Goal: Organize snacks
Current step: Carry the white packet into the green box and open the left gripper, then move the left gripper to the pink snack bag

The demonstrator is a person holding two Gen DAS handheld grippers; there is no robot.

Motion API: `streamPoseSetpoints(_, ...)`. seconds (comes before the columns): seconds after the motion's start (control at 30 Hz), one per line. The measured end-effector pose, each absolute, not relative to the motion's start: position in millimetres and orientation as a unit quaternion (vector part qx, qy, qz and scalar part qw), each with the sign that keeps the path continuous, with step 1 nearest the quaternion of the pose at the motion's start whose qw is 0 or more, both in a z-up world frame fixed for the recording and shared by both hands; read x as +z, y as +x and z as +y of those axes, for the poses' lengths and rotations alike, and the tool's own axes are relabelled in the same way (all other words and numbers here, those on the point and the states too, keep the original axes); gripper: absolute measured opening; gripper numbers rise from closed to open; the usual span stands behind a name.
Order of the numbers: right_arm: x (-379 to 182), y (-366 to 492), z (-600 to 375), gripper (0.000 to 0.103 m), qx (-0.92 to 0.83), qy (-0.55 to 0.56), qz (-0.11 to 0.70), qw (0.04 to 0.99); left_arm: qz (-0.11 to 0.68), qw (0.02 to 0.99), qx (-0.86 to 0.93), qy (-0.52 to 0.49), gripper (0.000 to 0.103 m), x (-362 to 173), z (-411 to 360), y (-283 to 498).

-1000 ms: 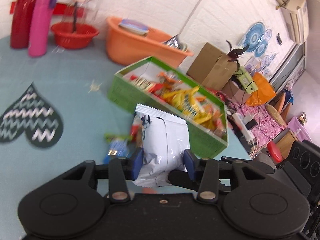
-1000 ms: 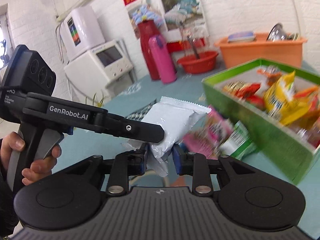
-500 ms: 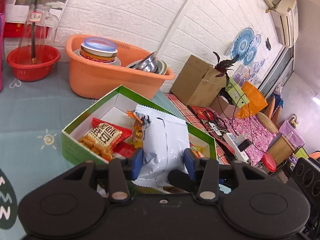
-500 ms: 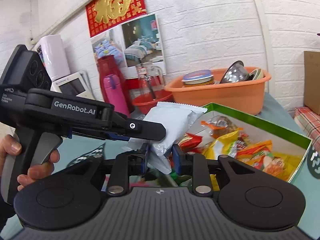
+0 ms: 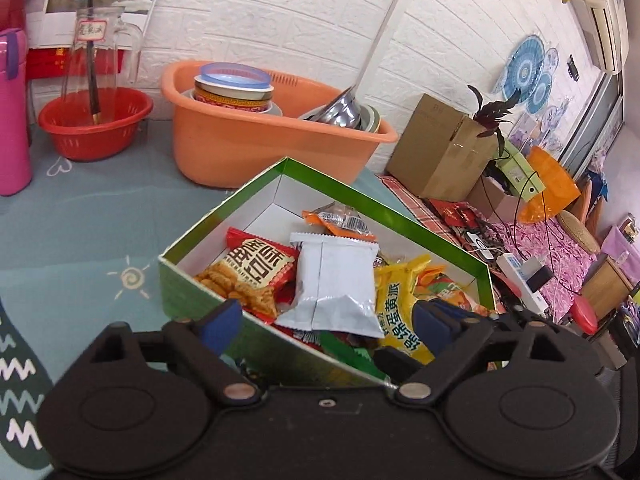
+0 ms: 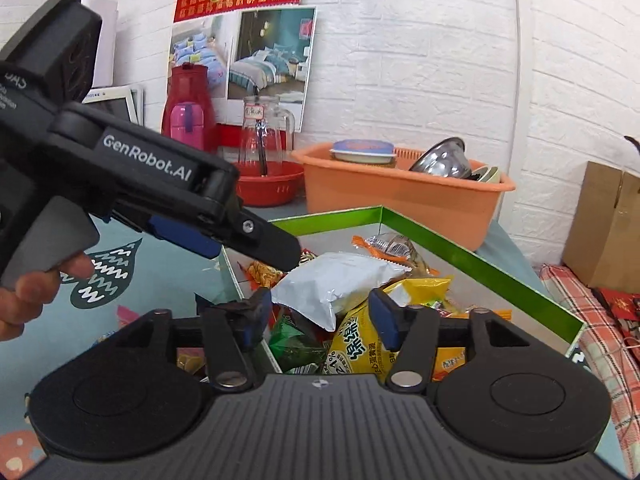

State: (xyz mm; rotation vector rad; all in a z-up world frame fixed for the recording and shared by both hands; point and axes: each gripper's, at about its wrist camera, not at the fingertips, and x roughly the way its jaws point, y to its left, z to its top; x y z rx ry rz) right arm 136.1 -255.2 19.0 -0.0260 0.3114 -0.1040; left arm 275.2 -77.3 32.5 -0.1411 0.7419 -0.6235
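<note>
Both tools hang spread over the green box [image 5: 188, 280] near the tabletop's far edge: left tool [image 5: 324, 320], right tool [image 6: 320, 316]. The white packet [image 5: 334, 284] lies free atop the other snacks inside.

Ahead of the tongs, an orange plastic basin [image 5: 240, 148] holds stacked bowls; a red perforated basket [image 5: 94, 126] sits far left, a brown cardboard box [image 5: 436, 148] far right
</note>
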Motion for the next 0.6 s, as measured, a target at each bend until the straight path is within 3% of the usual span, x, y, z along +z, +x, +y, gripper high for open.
streamPoseSetpoints(0.07, 26.7, 124.9, -250.8, 0.103, -0.047, -0.012, 0.149, 0.988, 0.353, 0.884, -0.301, -0.066, 0.103, 39.0, -71.9, 263.5)
streamPoseSetpoints(0.3, 44.9, 70.3, -222.8, 0.103, -0.014, -0.014, 0.137, 0.99, 0.354, 0.894, -0.272, -0.035, 0.103, 56.7, -48.9, 201.6)
streamPoseSetpoints(0.6, 22.1, 11.4, -189.3, 0.103, 0.069, 0.026, 0.183, 0.98, 0.374, 0.888, -0.263, -0.048, 0.103, 33.8, -0.7, 124.8)
